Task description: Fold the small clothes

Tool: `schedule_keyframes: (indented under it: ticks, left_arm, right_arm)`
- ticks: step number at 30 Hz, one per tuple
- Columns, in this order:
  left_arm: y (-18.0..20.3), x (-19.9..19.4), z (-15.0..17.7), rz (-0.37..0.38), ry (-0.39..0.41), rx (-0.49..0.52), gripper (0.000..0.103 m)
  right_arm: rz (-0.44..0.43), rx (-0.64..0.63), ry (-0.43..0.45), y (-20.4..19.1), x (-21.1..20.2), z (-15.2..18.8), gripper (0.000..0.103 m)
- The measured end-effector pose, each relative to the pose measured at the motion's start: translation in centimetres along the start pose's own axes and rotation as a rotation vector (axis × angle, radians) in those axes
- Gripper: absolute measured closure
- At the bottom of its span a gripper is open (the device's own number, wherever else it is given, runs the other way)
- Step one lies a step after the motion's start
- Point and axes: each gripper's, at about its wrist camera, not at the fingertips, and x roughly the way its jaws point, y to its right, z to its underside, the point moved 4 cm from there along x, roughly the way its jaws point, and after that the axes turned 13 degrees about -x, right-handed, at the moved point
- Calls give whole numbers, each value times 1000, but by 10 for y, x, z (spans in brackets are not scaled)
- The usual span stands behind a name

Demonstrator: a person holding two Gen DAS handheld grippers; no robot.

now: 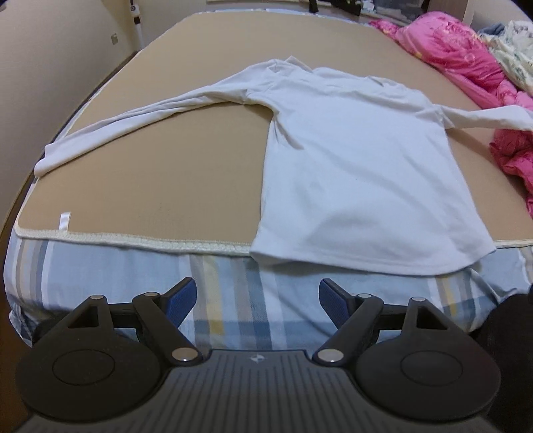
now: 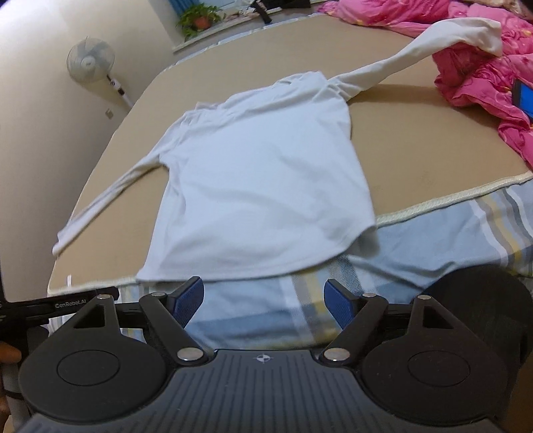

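Note:
A white long-sleeved shirt [image 1: 349,166] [image 2: 260,186] lies flat on a tan mat [image 1: 160,173] [image 2: 416,143], both sleeves spread out, its hem hanging over the mat's near edge. One sleeve reaches the mat's left edge; the other rests on pink bedding. My left gripper [image 1: 258,301] hovers open just short of the hem, over the striped sheet, nothing between its blue pads. My right gripper [image 2: 265,301] is open too, close below the hem, with nothing between its fingers.
Crumpled pink bedding [image 1: 466,60] [image 2: 483,76] fills the far right of the bed. A striped blue sheet [image 1: 216,286] covers the near edge. A standing fan [image 2: 91,63] and a potted plant [image 2: 200,18] are by the wall. The other gripper's body [image 2: 56,303] shows at the left.

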Motion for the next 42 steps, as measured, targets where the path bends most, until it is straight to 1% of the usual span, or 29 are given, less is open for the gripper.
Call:
schedule_keyframes:
  ticks: [4,7,10,13,17,24,28,30,31,32,33,35,36,42]
  left_arm:
    - [-2,-14,10,5,20,31,18]
    - [0,-18,11,-7,33,60,17]
    - [2,-18,10,-19,38,75,17]
    - [5,-18,10,-12,40,73,17]
    - [8,-9,10,-11,22,68,17]
    - [14,9,7,-32,-4,87,17]
    - [19,26,4,-39,2,126,17]
    - [21,36,4,-41,4,141,17]
    - [21,41,4,-42,1,147,17]
    - [22,46,4,-47,-4,150,17]
    - [22,51,4,-50,-10,151,17]
    - [23,61,4,-51,-23,155,17]
    - [25,66,4,-52,-25,163,17]
    - [38,100,6,-83,-53,237,17]
  right_arm:
    - [23,-21,2,-9,-4,10,22]
    - [31,-24,2,-12,-3,13,21]
    - [43,-29,-6,-15,-1,13,21]
    - [58,-58,-13,-17,1,12,21]
    - [66,-79,-30,-15,5,12,20]
    - [63,-33,-65,-1,21,10,20]
    - [35,50,-69,19,35,9,20]
    - [72,86,-52,39,42,7,19]
    - [112,95,-51,51,47,6,19]
    - [156,108,-70,64,54,6,19]
    - [181,129,-96,75,60,7,19]
    - [203,167,-164,96,75,11,19]
    - [218,172,-182,103,81,13,19]
    - [331,79,-230,121,126,9,19]
